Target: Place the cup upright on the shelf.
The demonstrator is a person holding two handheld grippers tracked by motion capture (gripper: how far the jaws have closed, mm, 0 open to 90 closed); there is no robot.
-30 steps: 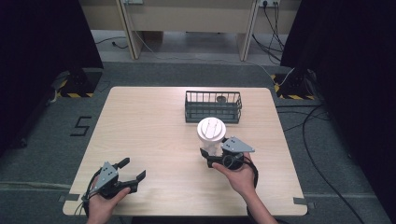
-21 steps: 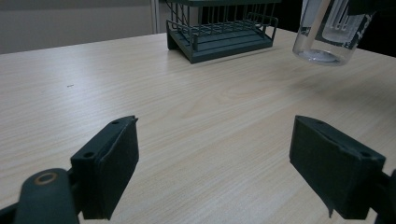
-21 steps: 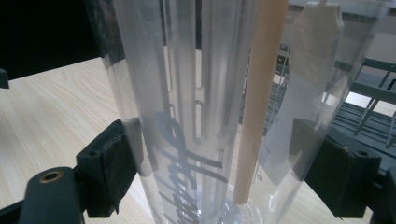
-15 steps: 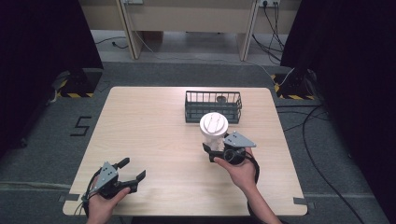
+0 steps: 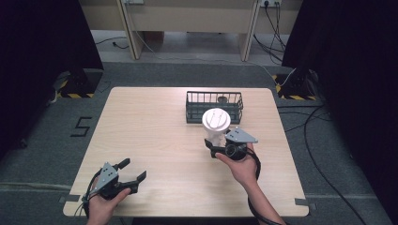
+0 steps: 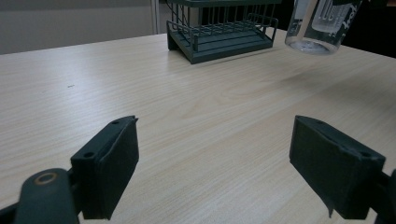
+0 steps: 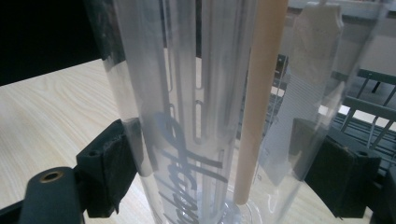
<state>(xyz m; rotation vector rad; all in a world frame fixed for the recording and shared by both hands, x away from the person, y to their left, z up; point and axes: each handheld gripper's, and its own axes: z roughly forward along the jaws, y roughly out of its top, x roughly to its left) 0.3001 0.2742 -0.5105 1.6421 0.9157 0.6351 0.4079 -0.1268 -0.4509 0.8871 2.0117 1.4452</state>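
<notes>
A clear plastic cup [image 5: 215,135] with a white lid [image 5: 216,119] hangs above the table just in front of the dark wire basket [image 5: 214,107]. My right gripper [image 5: 212,146] is shut on the cup's lower body. In the right gripper view the cup [image 7: 187,116] stands between both pads, with grey lettering and a beige straw [image 7: 259,102] inside it. My left gripper [image 5: 133,169] rests open near the table's front left edge, nothing between its jaws. From the left gripper view [image 6: 224,163] the cup's base [image 6: 322,23] floats clear of the wood, next to the basket [image 6: 224,28].
The light wooden table [image 5: 150,122] has bare room across its left and middle. A small dark object [image 5: 221,99] lies inside the basket. Cables run over the grey floor to the right, and table legs stand at the back.
The right gripper has carried the cup upward and farther away, closer to the basket. The left gripper has stayed where it was.
</notes>
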